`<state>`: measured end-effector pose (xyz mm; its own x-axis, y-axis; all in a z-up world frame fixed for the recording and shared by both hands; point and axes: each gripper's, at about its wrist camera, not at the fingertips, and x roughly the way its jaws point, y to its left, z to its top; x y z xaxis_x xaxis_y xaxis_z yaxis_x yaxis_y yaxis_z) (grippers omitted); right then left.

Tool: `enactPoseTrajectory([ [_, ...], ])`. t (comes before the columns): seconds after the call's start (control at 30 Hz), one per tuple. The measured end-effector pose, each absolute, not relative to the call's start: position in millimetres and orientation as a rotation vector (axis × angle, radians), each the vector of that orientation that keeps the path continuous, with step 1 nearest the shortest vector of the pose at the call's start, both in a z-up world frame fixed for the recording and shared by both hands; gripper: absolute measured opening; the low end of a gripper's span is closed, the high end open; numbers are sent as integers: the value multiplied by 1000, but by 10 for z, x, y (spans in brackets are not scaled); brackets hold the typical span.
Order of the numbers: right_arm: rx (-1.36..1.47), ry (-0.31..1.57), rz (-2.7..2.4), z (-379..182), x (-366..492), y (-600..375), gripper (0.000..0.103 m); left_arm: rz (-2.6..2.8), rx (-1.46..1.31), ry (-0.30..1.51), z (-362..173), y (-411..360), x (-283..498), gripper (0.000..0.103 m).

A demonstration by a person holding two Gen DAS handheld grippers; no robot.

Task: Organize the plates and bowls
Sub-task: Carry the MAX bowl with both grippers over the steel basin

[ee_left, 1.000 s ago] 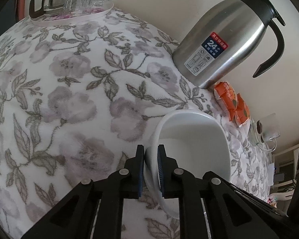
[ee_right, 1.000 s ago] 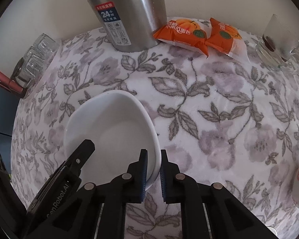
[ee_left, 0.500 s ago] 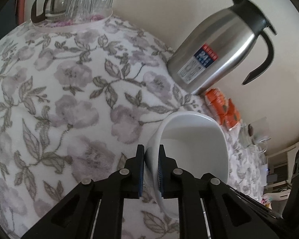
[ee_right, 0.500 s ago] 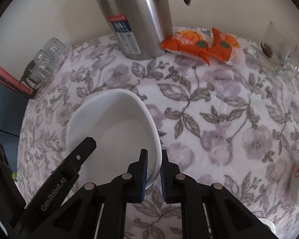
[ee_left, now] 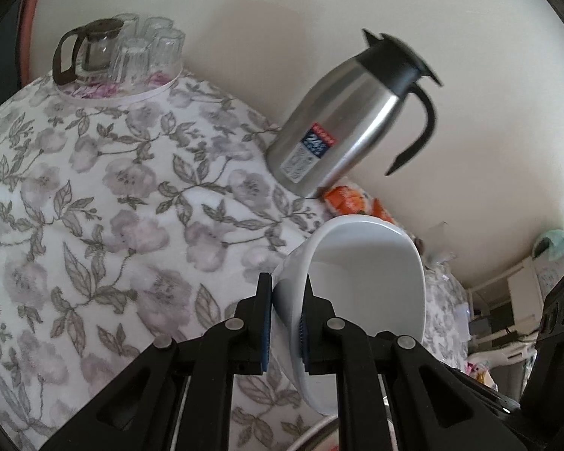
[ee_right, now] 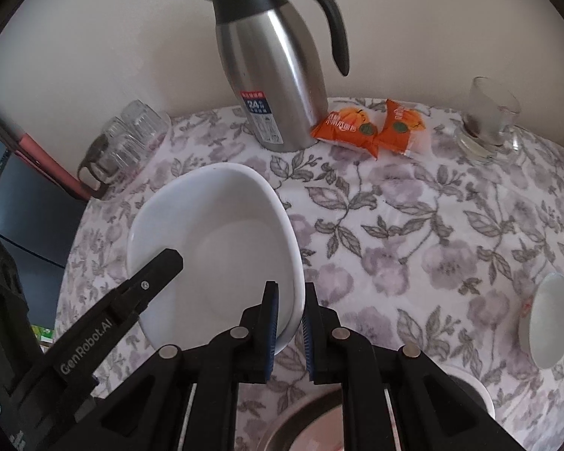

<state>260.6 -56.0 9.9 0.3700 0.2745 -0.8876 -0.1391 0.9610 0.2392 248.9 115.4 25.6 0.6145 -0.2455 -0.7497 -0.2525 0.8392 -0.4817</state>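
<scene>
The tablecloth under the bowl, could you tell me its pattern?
White tablecloth with grey-lilac flowers and leaves, clearest in the right wrist view.

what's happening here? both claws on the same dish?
Yes. A person holds a claw in each hand, and both are clamped on the rim of one large white bowl: the left claw on one side, the right claw on the opposite side. The bowl looks lifted and tilted above the floral tablecloth. A steel thermos jug, orange snack packets and a small white bowl sit untouched on the table.
</scene>
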Motion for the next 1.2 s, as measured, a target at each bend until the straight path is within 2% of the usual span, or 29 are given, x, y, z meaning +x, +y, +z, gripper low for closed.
enactPoseTrajectory([
  [0.4,203,1087,281,505,2205,-903,13,-67,-525,874,677,896,2156,13],
  [0.63,212,1049,264,636,1976,-1114,13,-99,-500,874,747,713,1954,13],
  [1.2,341,990,261,529,1421,-1683,14,-189,-418,875,781,267,1587,13],
])
